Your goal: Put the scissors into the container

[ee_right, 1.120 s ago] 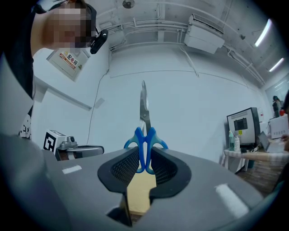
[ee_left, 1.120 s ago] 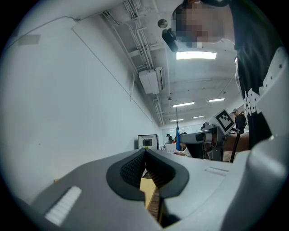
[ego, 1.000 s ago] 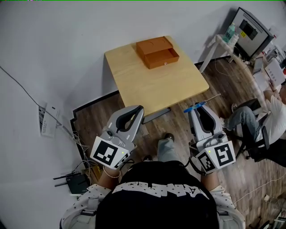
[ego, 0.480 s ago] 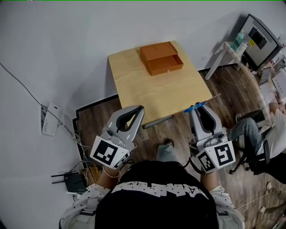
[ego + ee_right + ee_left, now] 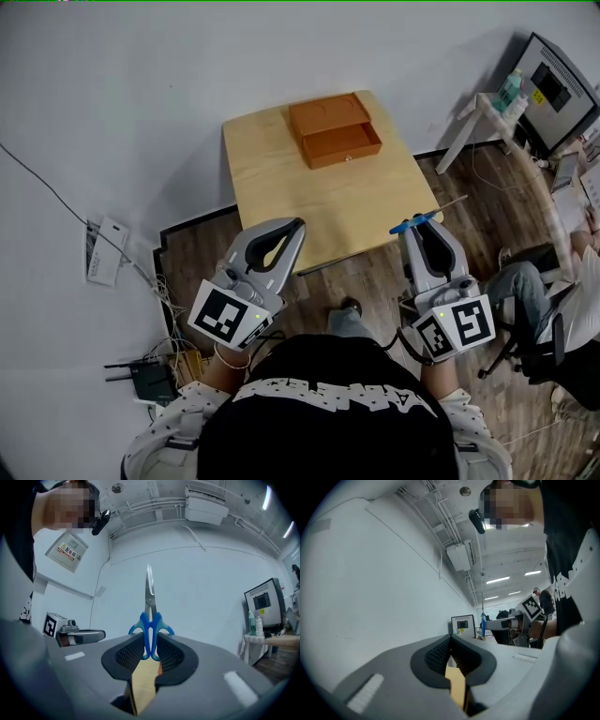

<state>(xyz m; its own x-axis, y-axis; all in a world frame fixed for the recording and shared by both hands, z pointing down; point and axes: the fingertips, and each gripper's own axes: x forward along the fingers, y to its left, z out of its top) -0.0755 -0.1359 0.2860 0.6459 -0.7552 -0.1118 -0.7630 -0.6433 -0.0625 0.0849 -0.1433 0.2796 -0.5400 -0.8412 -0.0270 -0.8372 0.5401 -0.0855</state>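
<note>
An orange container (image 5: 335, 129), a low box with a drawer front, stands at the far side of the wooden table (image 5: 281, 187). My right gripper (image 5: 419, 228) is shut on the blue handles of the scissors (image 5: 412, 223), at the table's near right corner. Seen from the right gripper view, the scissors (image 5: 150, 627) stand between the pads with the steel blades pointing up, and the right gripper (image 5: 151, 641) clamps the handles. My left gripper (image 5: 297, 226) hovers by the table's near edge, shut with nothing in it; in the left gripper view the left gripper (image 5: 452, 638) has its pads meeting.
A white side table (image 5: 487, 108) and a monitor (image 5: 555, 80) stand at the back right. A seated person (image 5: 562, 300) is at the right. Cables and a router (image 5: 150, 380) lie on the floor at the left, under a white wall (image 5: 112, 112).
Both grippers have drawn closer to the table. The scissors' handles now lie at the table's near right corner instead of over the floor in front of it.
</note>
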